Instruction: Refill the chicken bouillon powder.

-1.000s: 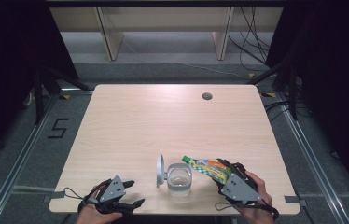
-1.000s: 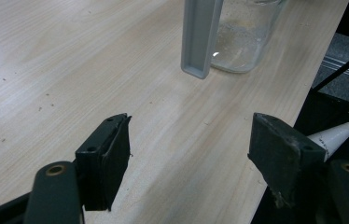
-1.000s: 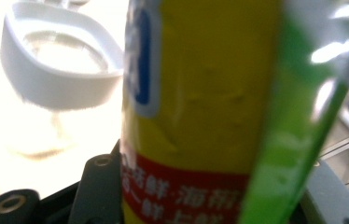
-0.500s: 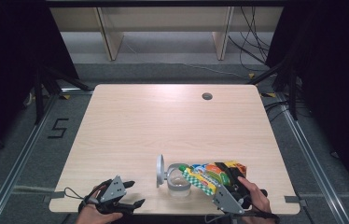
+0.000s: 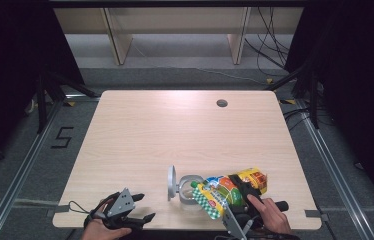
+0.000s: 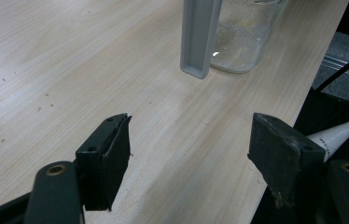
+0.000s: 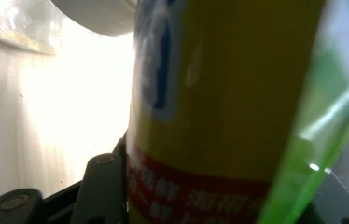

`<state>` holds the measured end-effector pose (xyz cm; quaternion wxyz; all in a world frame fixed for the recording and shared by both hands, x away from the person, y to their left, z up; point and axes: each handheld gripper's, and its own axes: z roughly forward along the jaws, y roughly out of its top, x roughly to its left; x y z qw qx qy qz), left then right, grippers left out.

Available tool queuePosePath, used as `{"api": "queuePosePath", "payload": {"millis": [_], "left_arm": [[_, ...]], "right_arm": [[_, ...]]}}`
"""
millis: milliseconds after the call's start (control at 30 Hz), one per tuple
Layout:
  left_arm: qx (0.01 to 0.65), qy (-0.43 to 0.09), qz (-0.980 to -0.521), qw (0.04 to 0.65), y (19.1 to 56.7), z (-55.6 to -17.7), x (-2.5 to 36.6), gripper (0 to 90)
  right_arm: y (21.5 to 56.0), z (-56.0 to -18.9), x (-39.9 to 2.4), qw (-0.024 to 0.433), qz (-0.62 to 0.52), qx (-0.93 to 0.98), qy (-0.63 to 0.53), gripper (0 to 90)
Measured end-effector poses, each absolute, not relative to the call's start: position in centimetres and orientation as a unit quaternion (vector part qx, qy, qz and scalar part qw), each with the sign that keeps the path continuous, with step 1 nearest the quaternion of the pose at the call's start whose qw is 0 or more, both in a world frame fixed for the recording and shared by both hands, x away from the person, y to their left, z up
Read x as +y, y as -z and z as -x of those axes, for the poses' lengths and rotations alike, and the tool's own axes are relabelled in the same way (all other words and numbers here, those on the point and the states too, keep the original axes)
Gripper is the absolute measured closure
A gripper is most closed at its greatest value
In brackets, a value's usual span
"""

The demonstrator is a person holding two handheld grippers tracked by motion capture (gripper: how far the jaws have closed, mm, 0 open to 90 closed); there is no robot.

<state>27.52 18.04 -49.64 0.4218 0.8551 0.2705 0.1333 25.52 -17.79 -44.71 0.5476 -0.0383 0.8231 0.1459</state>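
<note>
My right gripper pinches a colourful snack bag, holding it tipped with its green-checked end over the mouth of a clear glass jar near the counter's front edge. The jar's grey lid stands upright at its left side. My left gripper rests at the front-left edge, jaws spread wide and empty.

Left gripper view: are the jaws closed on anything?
No. The left gripper has its jaws wide apart with bare table between them, short of the glass jar.
</note>
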Motion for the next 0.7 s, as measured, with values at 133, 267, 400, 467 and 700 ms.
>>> {"api": "queuePosePath", "payload": {"millis": [133,267,400,467,700], "left_arm": [[0.271,-0.131,-0.854,0.425,49.7,-27.5,18.0,28.8],[0.268,-0.135,-0.856,0.420,49.6,-27.5,18.0,28.8],[0.274,-0.129,-0.852,0.428,49.7,-27.4,17.9,28.8],[0.270,-0.134,-0.855,0.422,49.7,-27.5,18.0,28.8],[0.270,-0.136,-0.855,0.422,49.7,-27.5,17.9,28.8]], "right_arm": [[44.6,-25.2,-17.3,0.571,0.077,0.810,-0.112,51.9],[44.8,-24.8,-16.7,0.583,0.105,0.802,-0.079,53.3],[44.6,-24.7,-16.2,0.596,0.146,0.788,-0.054,54.1],[44.6,-24.5,-16.1,0.599,0.146,0.786,-0.043,54.2],[44.6,-24.3,-15.9,0.613,0.161,0.773,-0.022,54.4]]}}
